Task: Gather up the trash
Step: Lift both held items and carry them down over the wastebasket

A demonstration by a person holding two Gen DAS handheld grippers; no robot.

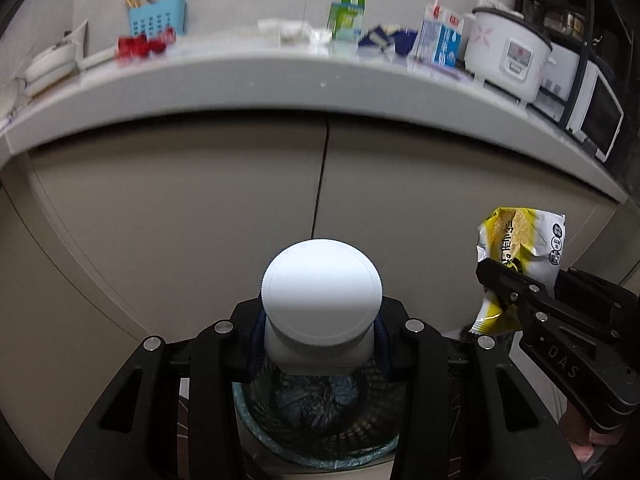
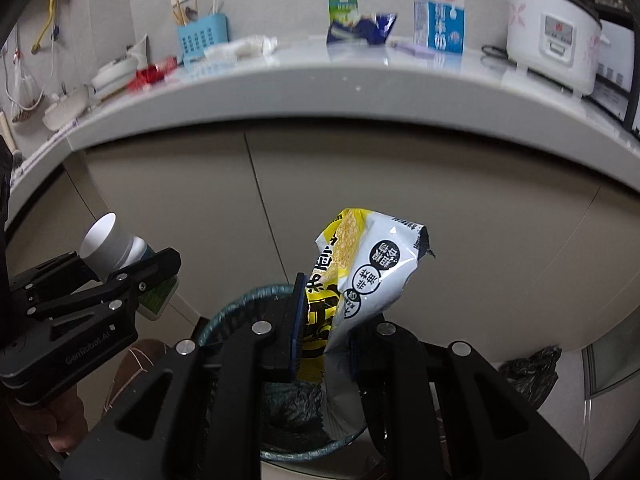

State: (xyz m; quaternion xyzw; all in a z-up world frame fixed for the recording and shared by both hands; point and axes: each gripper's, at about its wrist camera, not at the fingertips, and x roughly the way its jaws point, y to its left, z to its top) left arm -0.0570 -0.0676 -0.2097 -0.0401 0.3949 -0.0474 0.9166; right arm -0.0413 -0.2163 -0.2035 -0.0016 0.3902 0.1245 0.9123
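While both hands hang over the round mesh wastebasket lined with a dark bag [image 2: 240, 300], the left tongs [image 1: 320, 344] are clamped on a white screw-capped plastic bottle [image 1: 320, 280] and the right tongs [image 2: 324, 332] pinch a crumpled yellow-and-white snack wrapper [image 2: 360, 264] — each poised, I'd judge, for dropping. More litter waits on the pale table [image 2: 320, 92] — cartons, wrappers.

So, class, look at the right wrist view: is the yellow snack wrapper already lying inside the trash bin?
No: the yellow snack wrapper is pinched in the right gripper, held above the lined trash bin.
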